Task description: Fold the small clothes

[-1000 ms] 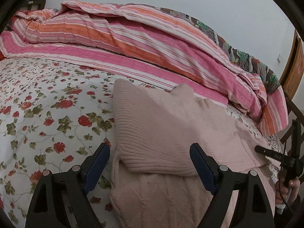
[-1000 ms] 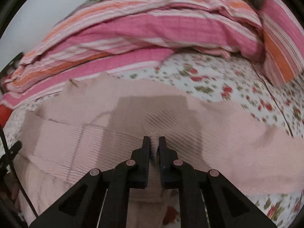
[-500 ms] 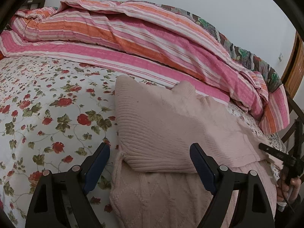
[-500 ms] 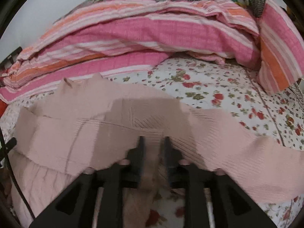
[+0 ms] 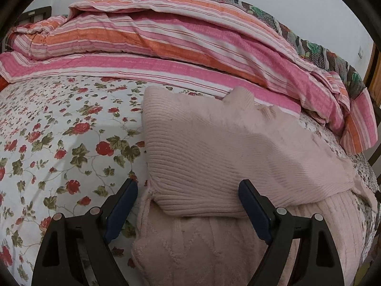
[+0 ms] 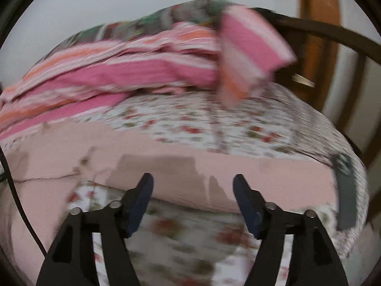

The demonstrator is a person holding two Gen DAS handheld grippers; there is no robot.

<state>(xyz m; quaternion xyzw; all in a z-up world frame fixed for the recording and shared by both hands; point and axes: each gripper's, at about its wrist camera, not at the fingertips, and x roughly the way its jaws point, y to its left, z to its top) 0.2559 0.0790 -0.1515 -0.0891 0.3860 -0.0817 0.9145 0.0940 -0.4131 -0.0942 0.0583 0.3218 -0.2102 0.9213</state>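
A pale pink knitted sweater lies on the floral bedsheet, with a ribbed part folded over its cable-knit body. My left gripper is open and empty, its fingers on either side of the folded edge, just above it. In the blurred right wrist view the sweater's sleeve stretches flat across the bed. My right gripper is open and empty, just in front of the sleeve's near edge.
A pink and orange striped quilt is heaped along the far side of the bed. A wooden chair frame stands past the bed's right end. A dark grey flat object lies at the bed's right edge.
My right gripper was shut on the sleeve, has let it go and opened wide, and has pulled back to the right. The left gripper has barely moved.
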